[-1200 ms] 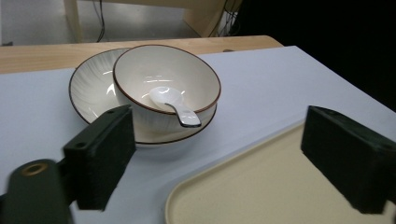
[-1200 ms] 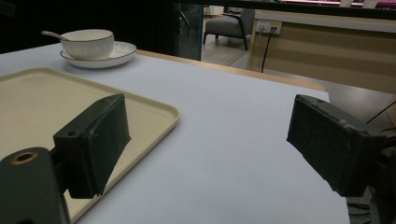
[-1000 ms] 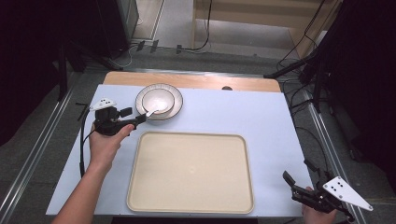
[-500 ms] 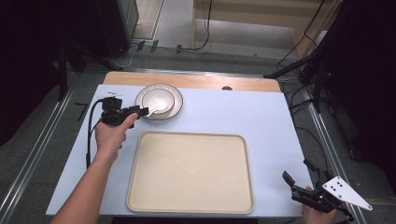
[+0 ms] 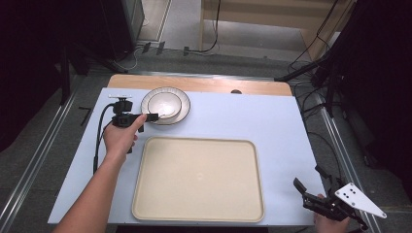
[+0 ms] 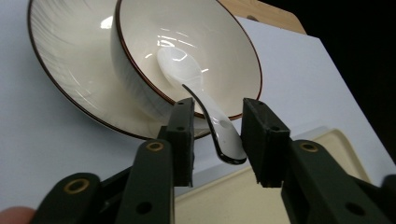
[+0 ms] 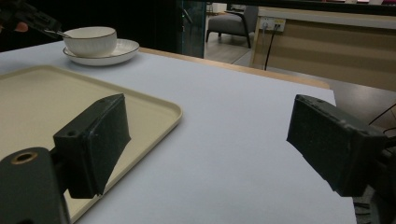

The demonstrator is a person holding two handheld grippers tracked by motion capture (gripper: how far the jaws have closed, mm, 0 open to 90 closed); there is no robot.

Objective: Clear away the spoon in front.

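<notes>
The left gripper (image 6: 217,140) is part open around the spoon (image 6: 205,105) handle; contact unclear. The right gripper (image 7: 208,140) is wide open, empty.

Overhead camera faces forward and down over the worktop (image 5: 272,131); left tongs (image 6: 217,128) camera sits close to the bowl (image 6: 196,51), right tongs (image 7: 205,144) camera sees it from afar.

- We count 1 bowl (image 6: 187,60).
- We count 1 plate (image 6: 60,79) beneath it.
- We count 1 white spoon (image 6: 205,112).
- We count 1 beige tray (image 5: 197,177).
- We count 2 grippers: left gripper (image 6: 217,133), right gripper (image 7: 208,140).
</notes>
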